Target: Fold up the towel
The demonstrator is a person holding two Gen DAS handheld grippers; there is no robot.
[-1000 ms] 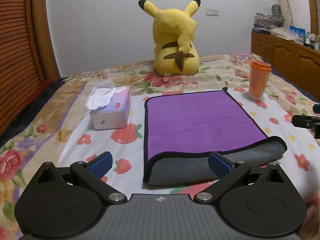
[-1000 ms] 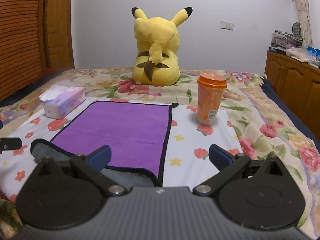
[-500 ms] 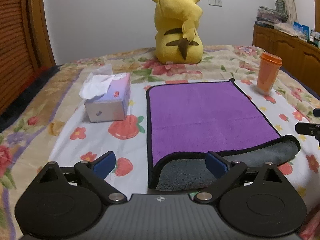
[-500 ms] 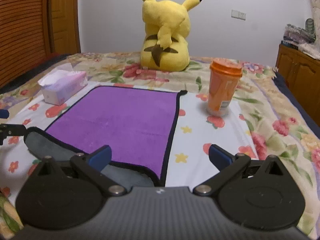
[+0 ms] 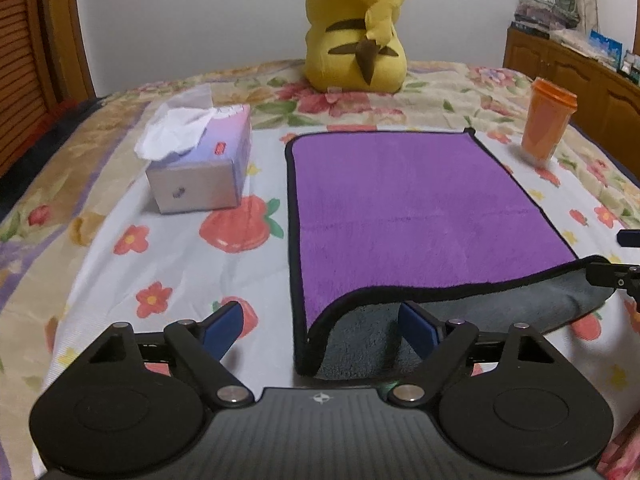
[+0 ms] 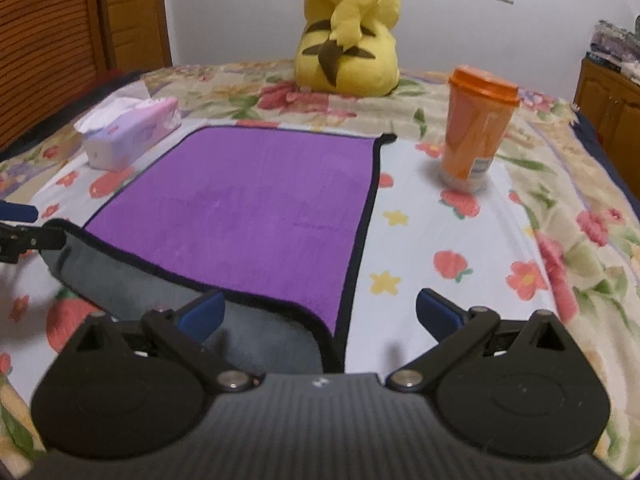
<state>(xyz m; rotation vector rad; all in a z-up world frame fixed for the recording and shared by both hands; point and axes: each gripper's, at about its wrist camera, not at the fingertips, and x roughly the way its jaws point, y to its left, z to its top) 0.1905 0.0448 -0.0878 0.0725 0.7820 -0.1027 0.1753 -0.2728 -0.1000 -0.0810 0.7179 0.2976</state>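
A purple towel point(image 5: 408, 208) with black trim and a grey underside lies on the floral bedspread; it also shows in the right wrist view point(image 6: 256, 208). Its near edge is turned back, showing a grey strip point(image 5: 460, 320). My left gripper point(image 5: 320, 326) is open over the towel's near left corner, one finger on each side of the edge. My right gripper point(image 6: 318, 312) is open over the near right corner. Each gripper's tip shows at the edge of the other's view.
A tissue box point(image 5: 204, 164) stands left of the towel. An orange lidded cup point(image 6: 476, 124) stands to its right. A yellow Pikachu plush point(image 5: 356, 28) sits behind it. Wooden cabinets point(image 5: 580, 68) line the right wall.
Both grippers have dropped lower and moved forward to the towel's near corners. The jaws stay open. The towel has not moved.
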